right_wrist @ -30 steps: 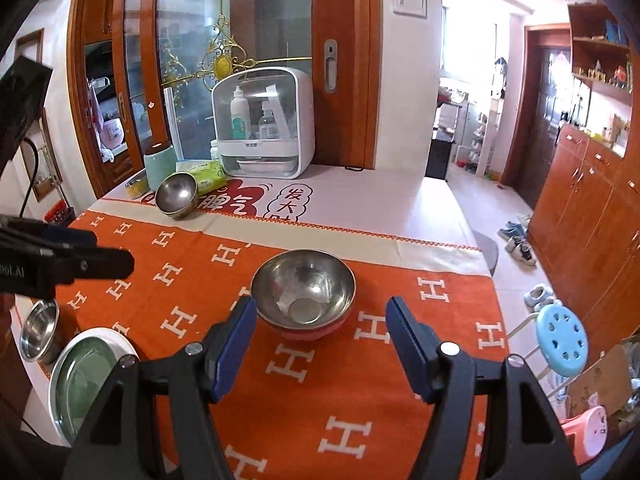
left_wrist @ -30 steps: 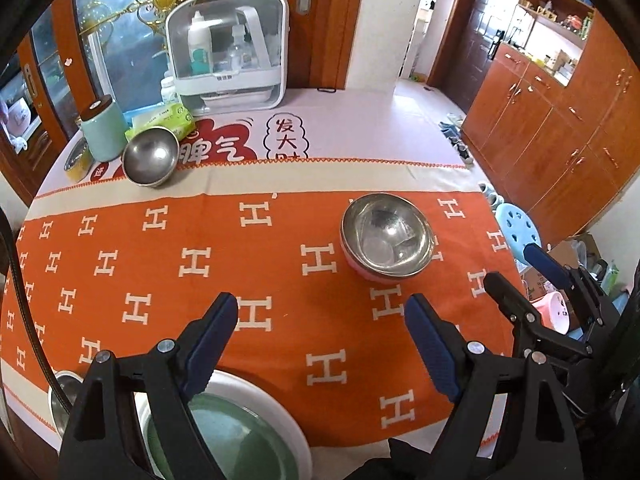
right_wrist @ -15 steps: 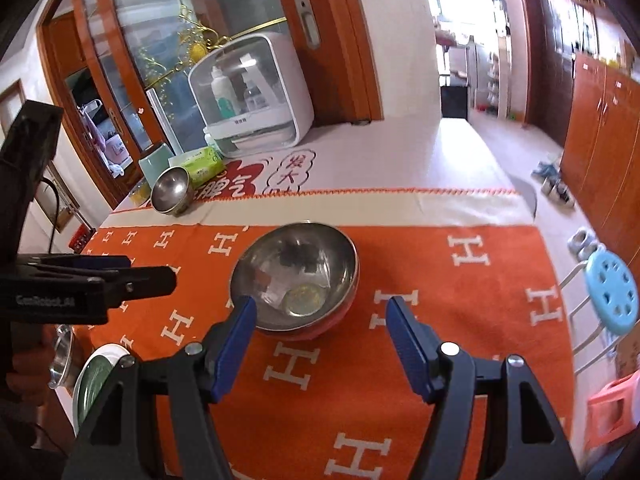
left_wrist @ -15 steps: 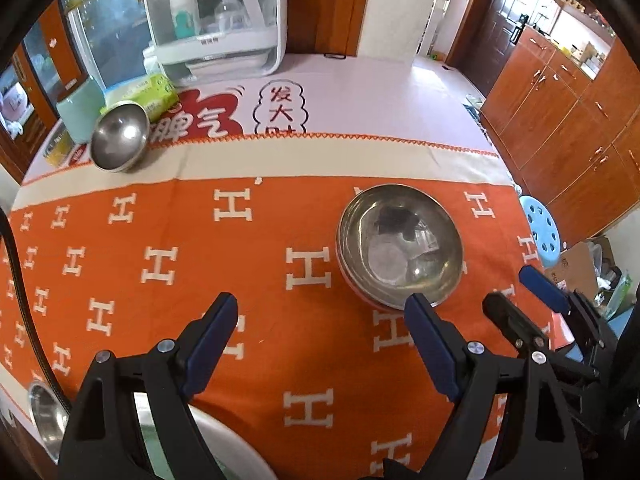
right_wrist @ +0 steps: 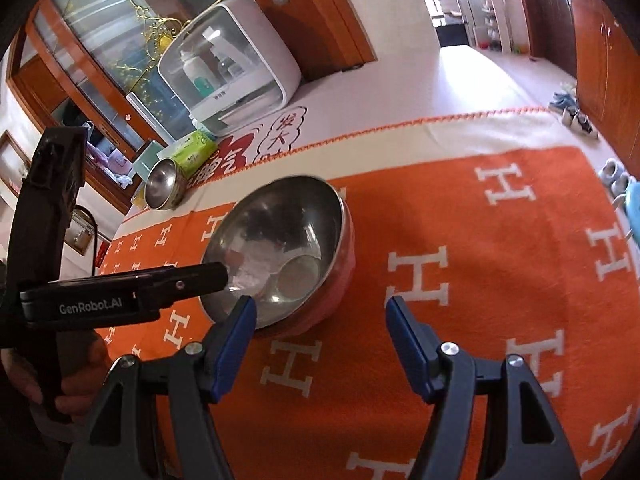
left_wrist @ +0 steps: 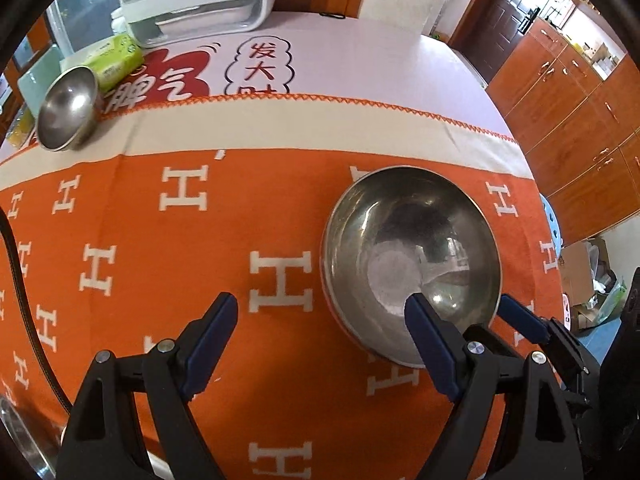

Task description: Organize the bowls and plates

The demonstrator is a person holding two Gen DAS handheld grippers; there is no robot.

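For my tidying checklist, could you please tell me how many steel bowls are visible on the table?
2 for certain. A large bowl sits on the orange cloth near both grippers; a small bowl stands at the far left beside the green packet. A metal rim at the near-left edge may be a third.

Two steel bowls in clear sight: one large bowl (left_wrist: 412, 264) on the orange cloth (left_wrist: 200, 280), near right, and one small bowl (left_wrist: 66, 110) far left, tilted on its side. At the near left edge, a sliver of shiny rim (left_wrist: 20, 440), too cut off to count. One green tissue pack (left_wrist: 120, 60) just beside the small bowl. One white storage case (right_wrist: 236, 68) at the far end, two bottles (right_wrist: 198, 72) inside. Two grippers: left gripper (left_wrist: 320, 336), right gripper (right_wrist: 320, 324).
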